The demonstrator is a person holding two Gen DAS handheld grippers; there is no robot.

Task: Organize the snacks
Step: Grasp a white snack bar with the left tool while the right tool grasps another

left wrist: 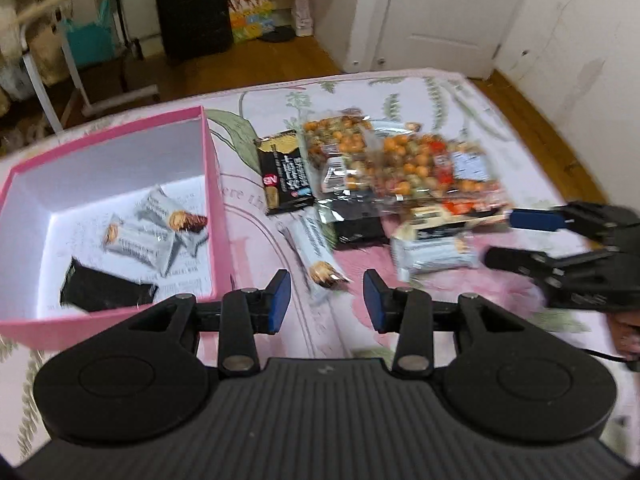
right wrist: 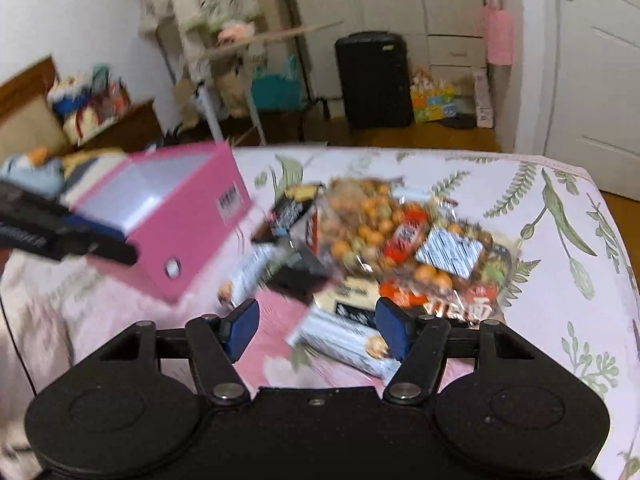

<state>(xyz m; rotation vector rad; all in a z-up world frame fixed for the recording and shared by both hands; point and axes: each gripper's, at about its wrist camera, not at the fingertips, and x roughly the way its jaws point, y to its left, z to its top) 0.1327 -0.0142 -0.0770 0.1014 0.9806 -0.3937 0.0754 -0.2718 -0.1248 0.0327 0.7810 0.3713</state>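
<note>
A pink box (left wrist: pixel 214 184) stands open on the bed at the left, holding several white bar wrappers (left wrist: pixel 136 240) and a black packet (left wrist: pixel 104 290). It also shows in the right wrist view (right wrist: pixel 192 240). A pile of snacks lies to its right: a black cracker pack (left wrist: pixel 284 172), clear bags of orange nuts (left wrist: pixel 396 164), and white bars (left wrist: pixel 320 256). My left gripper (left wrist: pixel 326 300) is open and empty above one white bar. My right gripper (right wrist: pixel 316 328) is open and empty, just over another white bar (right wrist: pixel 344 340); it shows in the left wrist view (left wrist: pixel 520 236).
The bed has a pink floral cover (left wrist: pixel 460 92) whose far edge drops to a wooden floor. Beyond stand a black suitcase (left wrist: pixel 192 8), a metal rack with clothes (right wrist: pixel 224 80) and a white door (left wrist: pixel 436 12).
</note>
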